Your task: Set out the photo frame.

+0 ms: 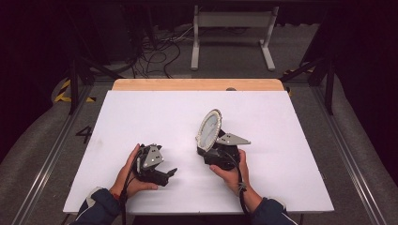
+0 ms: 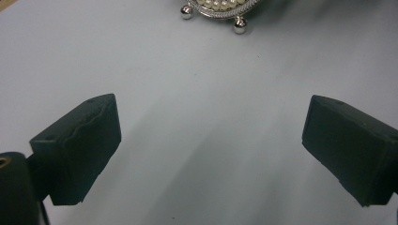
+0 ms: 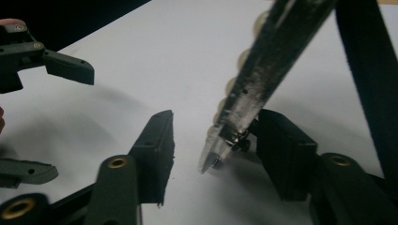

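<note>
On white table (image 1: 141, 117), oval pearl-rimmed silver frame (image 1: 209, 129), upright, ball feet.

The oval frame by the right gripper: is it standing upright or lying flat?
Upright, slightly tilted. The frame stands on edge on the table; its ball feet rest on the surface.

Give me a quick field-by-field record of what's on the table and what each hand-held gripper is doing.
surface: white table top
object: oval pearl-rimmed frame, standing on small ball feet
right hand-held gripper: jaws either side of frame's lower edge, one pad touching, gap at the other
left hand-held gripper: open, nothing between jaws, apart from frame
</note>
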Demonstrator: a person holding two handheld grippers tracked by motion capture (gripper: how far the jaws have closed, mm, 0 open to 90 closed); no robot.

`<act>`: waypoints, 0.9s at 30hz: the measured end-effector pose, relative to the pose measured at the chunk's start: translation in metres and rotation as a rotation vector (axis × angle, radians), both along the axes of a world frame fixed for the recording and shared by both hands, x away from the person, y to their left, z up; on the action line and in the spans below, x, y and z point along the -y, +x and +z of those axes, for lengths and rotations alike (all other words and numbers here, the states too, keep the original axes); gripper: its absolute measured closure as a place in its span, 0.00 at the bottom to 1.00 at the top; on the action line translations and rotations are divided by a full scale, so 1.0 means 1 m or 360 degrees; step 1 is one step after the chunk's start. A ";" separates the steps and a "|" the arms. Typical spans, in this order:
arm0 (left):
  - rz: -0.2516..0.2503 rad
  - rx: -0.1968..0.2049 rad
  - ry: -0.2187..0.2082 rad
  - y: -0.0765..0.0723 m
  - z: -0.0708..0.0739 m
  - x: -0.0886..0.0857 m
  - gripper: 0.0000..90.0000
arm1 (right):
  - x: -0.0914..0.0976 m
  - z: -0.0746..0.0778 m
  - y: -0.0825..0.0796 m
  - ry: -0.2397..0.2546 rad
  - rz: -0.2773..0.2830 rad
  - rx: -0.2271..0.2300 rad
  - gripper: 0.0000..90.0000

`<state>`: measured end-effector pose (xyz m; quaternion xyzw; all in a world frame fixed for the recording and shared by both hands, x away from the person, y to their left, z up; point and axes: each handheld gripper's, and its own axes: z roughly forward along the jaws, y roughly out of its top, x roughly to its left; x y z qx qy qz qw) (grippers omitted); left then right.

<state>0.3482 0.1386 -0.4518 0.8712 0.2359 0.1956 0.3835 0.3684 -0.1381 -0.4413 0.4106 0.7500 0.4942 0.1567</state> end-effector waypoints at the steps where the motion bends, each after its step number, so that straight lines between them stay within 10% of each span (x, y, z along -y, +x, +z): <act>1: -0.0006 0.0000 0.0000 0.000 0.000 0.001 0.06 | 0.001 0.000 0.000 0.0000 -0.0004 0.0003 0.61; 27: -0.0041 0.0009 0.0014 -0.003 0.001 0.004 0.07 | 0.023 0.006 -0.003 -0.0033 0.0120 -0.0074 0.78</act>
